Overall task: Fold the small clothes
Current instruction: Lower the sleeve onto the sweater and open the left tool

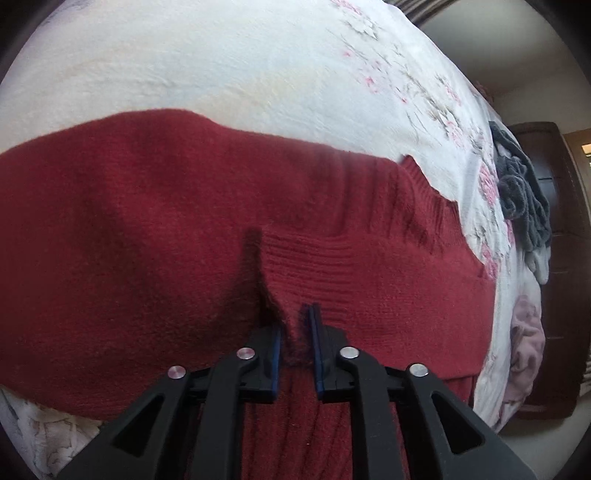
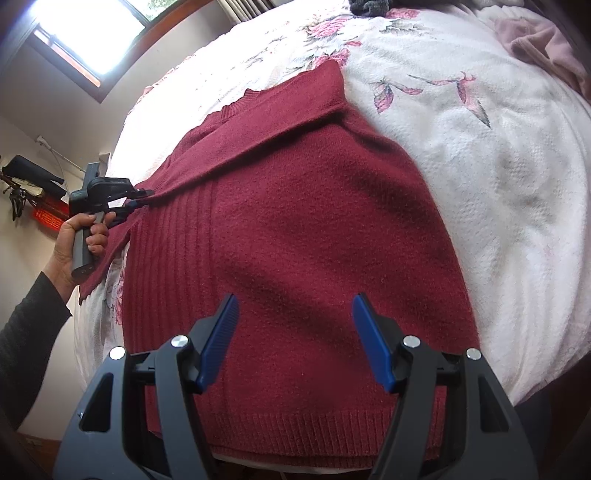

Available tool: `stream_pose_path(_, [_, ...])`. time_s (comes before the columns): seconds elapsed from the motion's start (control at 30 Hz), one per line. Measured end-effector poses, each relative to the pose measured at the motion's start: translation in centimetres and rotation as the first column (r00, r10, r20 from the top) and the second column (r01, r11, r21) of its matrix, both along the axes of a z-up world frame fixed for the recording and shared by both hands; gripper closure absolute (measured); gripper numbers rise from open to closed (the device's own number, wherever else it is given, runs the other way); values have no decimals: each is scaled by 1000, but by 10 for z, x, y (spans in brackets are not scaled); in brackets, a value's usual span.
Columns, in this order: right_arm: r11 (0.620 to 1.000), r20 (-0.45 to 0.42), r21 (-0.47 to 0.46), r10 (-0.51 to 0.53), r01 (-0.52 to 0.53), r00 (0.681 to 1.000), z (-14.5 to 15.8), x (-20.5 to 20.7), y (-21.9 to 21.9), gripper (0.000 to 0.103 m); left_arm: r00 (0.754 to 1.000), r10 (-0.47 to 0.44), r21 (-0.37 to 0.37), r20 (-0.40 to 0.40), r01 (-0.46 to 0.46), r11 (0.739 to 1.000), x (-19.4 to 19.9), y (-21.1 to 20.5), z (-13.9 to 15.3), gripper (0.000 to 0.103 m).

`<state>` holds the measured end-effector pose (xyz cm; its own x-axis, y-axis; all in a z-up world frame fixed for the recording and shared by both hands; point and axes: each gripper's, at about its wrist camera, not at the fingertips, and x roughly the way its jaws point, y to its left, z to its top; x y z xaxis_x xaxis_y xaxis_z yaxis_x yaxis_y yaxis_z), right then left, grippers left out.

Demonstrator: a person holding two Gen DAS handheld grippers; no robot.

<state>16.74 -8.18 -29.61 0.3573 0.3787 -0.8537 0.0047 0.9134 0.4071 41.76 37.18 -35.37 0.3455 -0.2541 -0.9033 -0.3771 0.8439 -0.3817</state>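
Observation:
A dark red knit sweater [image 2: 303, 206] lies spread on the floral bedspread [image 2: 480, 155], its ribbed hem toward my right gripper. One sleeve [image 2: 258, 136] runs diagonally across the body to the left edge. My left gripper [image 1: 295, 321] is shut on that sleeve's ribbed end [image 1: 306, 258], with red knit pinched between its blue pads. The right wrist view shows the left gripper [image 2: 142, 197] at the sweater's left side, held by a person's hand [image 2: 79, 236]. My right gripper [image 2: 295, 301] hovers open over the lower body of the sweater, nothing between its fingers.
A grey garment [image 1: 521, 192] and a pale pink garment [image 1: 524, 343] lie along the bed's far side. Beyond them stands a dark wooden wardrobe [image 1: 546, 258]. A bright window [image 2: 85, 33] is on the wall to the left. White bedspread [image 1: 221, 66] stretches past the sweater.

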Motion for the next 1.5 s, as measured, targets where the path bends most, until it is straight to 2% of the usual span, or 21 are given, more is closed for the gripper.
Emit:
stream_pose_path(0.03, [1000,4,1,0,0,1000,1,0,0,39,997,28,37,70,-31,999,-9,-1,19,84])
stream_pose_path(0.07, [1000,6,2,-1,1,1000,2,-1,0,37,990,40,24,133,-43,999,-15,-3,33,81])
stream_pose_path(0.17, [1000,-1,4,4,-4,1000,-1,0,3,37,977,-22,-71,212,38,997,-21,-27,50,78])
stream_pose_path(0.23, [1000,-6,6,11,-11,1000,-3,0,7,37,979,-86,-122,187,110,986,-14,-47,37,78])
stream_pose_path(0.3, [1000,2,6,17,-17,1000,0,-1,11,37,985,-106,-109,136,122,987,-7,-53,20,78])
stream_pose_path(0.4, [1000,9,5,21,-21,1000,6,-5,12,37,998,-51,-65,37,54,996,-4,-39,-13,80])
stream_pose_path(0.47, [1000,4,1,21,-21,1000,6,-8,11,37,1000,-9,-91,20,11,996,-11,-24,-22,91])
stream_pose_path(0.5, [1000,-4,1,19,-19,1000,4,-9,10,37,1000,4,-106,27,-2,994,-15,-18,-21,91])
stream_pose_path(0.53, [1000,-10,-1,18,-18,1000,3,-10,8,37,999,17,-116,43,-12,993,-21,-11,-16,89])
stream_pose_path(0.63, [1000,-14,-7,19,-19,1000,4,-12,8,37,989,92,-165,113,-72,984,-49,21,3,67])
stream_pose_path(0.7, [1000,-3,-6,21,-21,1000,9,-13,10,37,975,160,-191,151,-130,973,-71,50,15,60])
stream_pose_path(0.8, [1000,15,-2,31,-31,999,17,-15,18,36,927,318,-216,200,-275,937,-119,113,34,50])
stream_pose_path(0.87, [999,18,4,39,-39,999,20,-17,24,35,864,448,-232,231,-398,887,-161,160,44,43])
stream_pose_path(0.9, [999,15,7,48,-48,999,20,-18,28,35,830,503,-242,240,-451,859,-180,180,46,43])
stream_pose_path(1.0, [997,5,2,82,-82,997,20,-20,43,35,710,662,-279,239,-603,747,-240,245,49,43])
stream_pose_path(1.03, [996,3,1,92,-92,996,20,-20,47,35,662,713,-291,232,-652,700,-262,266,46,43])
stream_pose_path(1.1, [994,2,-5,108,-108,994,22,-22,57,35,602,768,-302,219,-707,640,-286,290,41,43])
stream_pose_path(1.17, [993,1,-8,117,-117,993,24,-22,65,35,575,792,-309,205,-730,610,-295,304,34,43])
stream_pose_path(1.3, [989,17,-33,142,-141,990,32,-23,80,35,555,814,-282,174,-764,581,-289,319,17,43])
stream_pose_path(1.4, [988,21,-53,149,-148,989,38,-24,87,35,533,834,-320,142,-773,548,-293,346,0,42])
stream_pose_path(1.5, [986,12,-68,152,-151,988,38,-25,90,34,541,829,-321,144,-767,556,-283,360,-8,39])
